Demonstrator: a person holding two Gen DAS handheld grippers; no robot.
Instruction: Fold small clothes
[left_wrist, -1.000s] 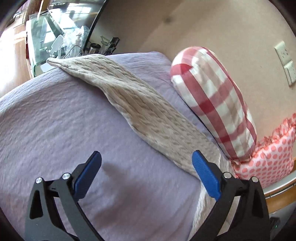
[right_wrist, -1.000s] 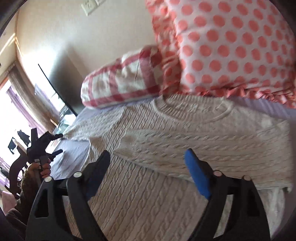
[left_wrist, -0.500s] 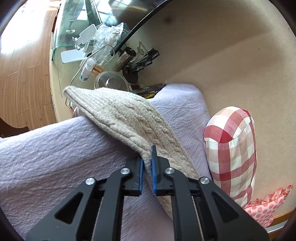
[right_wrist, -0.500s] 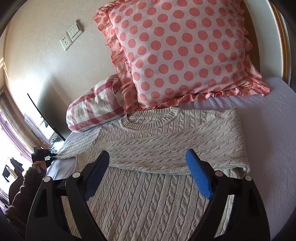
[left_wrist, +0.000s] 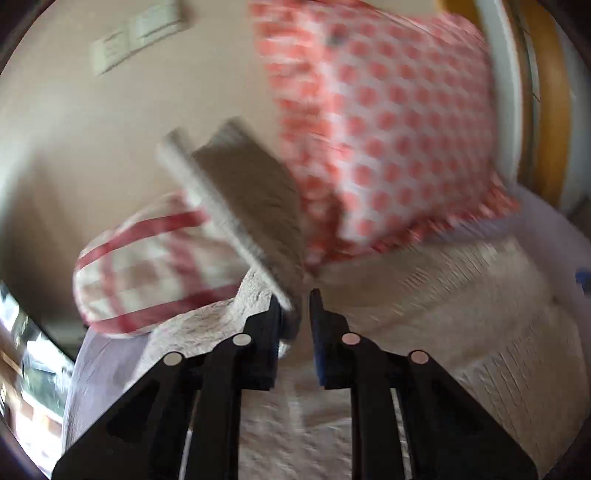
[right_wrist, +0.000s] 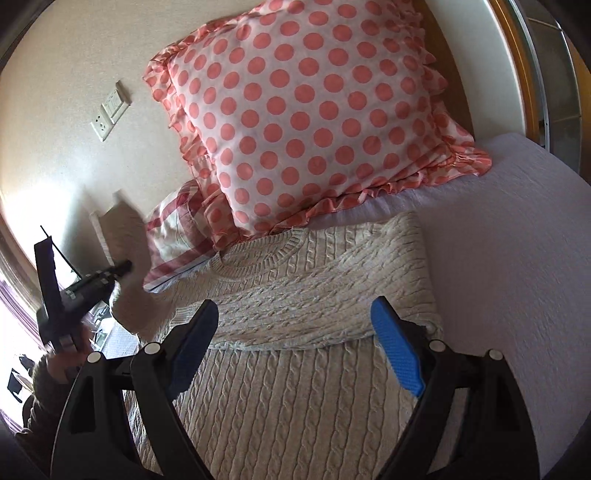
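Observation:
A cream cable-knit sweater (right_wrist: 295, 288) lies flat on the lilac bed cover (right_wrist: 509, 236), neck toward the pillows, its right sleeve folded across the chest. My left gripper (left_wrist: 295, 299) is shut on the left sleeve (left_wrist: 251, 206) and holds it lifted, the cuff standing up in the air; the view is blurred. The lifted sleeve (right_wrist: 125, 240) and the left gripper (right_wrist: 123, 267) also show in the right wrist view. My right gripper (right_wrist: 295, 332) is open and empty, above the sweater's lower body.
A polka-dot pillow (right_wrist: 306, 110) and a red checked pillow (right_wrist: 177, 236) lean on the wall at the bed's head. A wall socket (right_wrist: 110, 110) is above them. A wooden frame (right_wrist: 517, 55) stands on the right.
My left gripper shut on the sleeve near the bed's edge, then lifted it and swung it toward the pillows. My right gripper stayed open and drew back a little over the sweater.

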